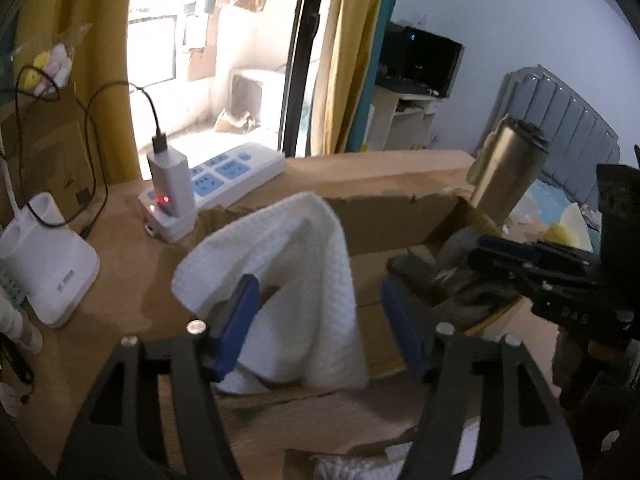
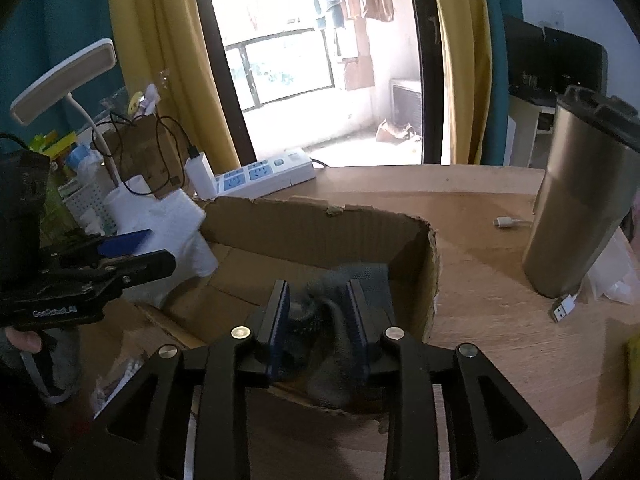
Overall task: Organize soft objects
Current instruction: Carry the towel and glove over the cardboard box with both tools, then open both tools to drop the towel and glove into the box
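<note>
A white waffle towel [image 1: 288,248] hangs over the left wall of an open cardboard box [image 1: 392,216], leaning on the left blue pad only. My left gripper [image 1: 320,324] stands open around it, with a wide gap to the other pad. In the right wrist view, my right gripper [image 2: 318,312] reaches down inside the box [image 2: 320,228], and a bunched grey cloth [image 2: 320,300] fills the narrow gap between its blue pads. There the towel [image 2: 180,216] and left gripper [image 2: 148,252] show at the left. The right gripper [image 1: 488,254] and grey cloth [image 1: 452,280] show at the right of the left wrist view.
A white power strip [image 1: 224,176] with a plugged charger lies behind the box. A steel flask [image 2: 580,208] stands right of it, with a USB cable [image 2: 508,222] beside it on the wooden table. A white lamp base [image 1: 48,256] and clutter stand at the left.
</note>
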A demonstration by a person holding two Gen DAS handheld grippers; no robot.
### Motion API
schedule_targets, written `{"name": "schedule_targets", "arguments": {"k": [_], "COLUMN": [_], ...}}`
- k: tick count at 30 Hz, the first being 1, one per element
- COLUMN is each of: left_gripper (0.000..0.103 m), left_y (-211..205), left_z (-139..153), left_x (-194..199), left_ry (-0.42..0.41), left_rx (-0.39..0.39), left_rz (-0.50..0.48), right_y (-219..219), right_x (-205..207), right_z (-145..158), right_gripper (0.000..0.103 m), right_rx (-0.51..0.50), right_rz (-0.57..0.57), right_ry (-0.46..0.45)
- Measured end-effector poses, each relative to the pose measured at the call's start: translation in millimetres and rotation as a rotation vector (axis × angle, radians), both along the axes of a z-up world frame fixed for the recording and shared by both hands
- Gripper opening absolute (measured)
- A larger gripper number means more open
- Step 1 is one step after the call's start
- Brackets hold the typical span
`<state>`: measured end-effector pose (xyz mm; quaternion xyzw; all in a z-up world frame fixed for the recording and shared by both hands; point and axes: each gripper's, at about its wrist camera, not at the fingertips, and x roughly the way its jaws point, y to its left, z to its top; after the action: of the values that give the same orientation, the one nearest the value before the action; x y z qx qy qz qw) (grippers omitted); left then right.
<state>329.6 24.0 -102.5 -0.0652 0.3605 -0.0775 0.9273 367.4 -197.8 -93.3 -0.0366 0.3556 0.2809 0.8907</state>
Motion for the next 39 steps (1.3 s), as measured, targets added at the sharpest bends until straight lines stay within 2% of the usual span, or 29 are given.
{"name": "schedule_targets", "arguments": {"k": [5, 17, 19, 28, 39], "left_gripper": [0.067, 0.068, 0.069, 0.070, 0.073], "left_y": [2.7, 10.3, 8.7, 9.5, 8.2], "left_z": [13.5, 43.5, 48.5, 69.8, 83.0], "left_x": [-8.0, -46.2, -52.7, -92.5, -129.3], "left_ry": [-0.035, -0.106, -0.119, -0.175, -0.216], "left_rx": [-0.010, -0.023, -0.024, -0.037, -0.040], "left_rz": [-0.002, 0.009, 0.009, 0.011, 0.018], "right_y": [-2.1, -6.8, -7.7, -13.8, -24.8], "right_x": [-7.9, -38.6, -46.3, -80.3, -117.0], "right_z": [9.8, 32.6, 37.5, 52.4, 62.8], "right_gripper": [0.036, 0.040, 0.045, 0.052, 0.054], "right_rx": [0.004, 0.013, 0.015, 0.027, 0.039], "right_rz": [-0.007, -0.017, -0.018, -0.022, -0.035], "right_ry": [-0.025, -0.071, -0.082, -0.119, -0.152]}}
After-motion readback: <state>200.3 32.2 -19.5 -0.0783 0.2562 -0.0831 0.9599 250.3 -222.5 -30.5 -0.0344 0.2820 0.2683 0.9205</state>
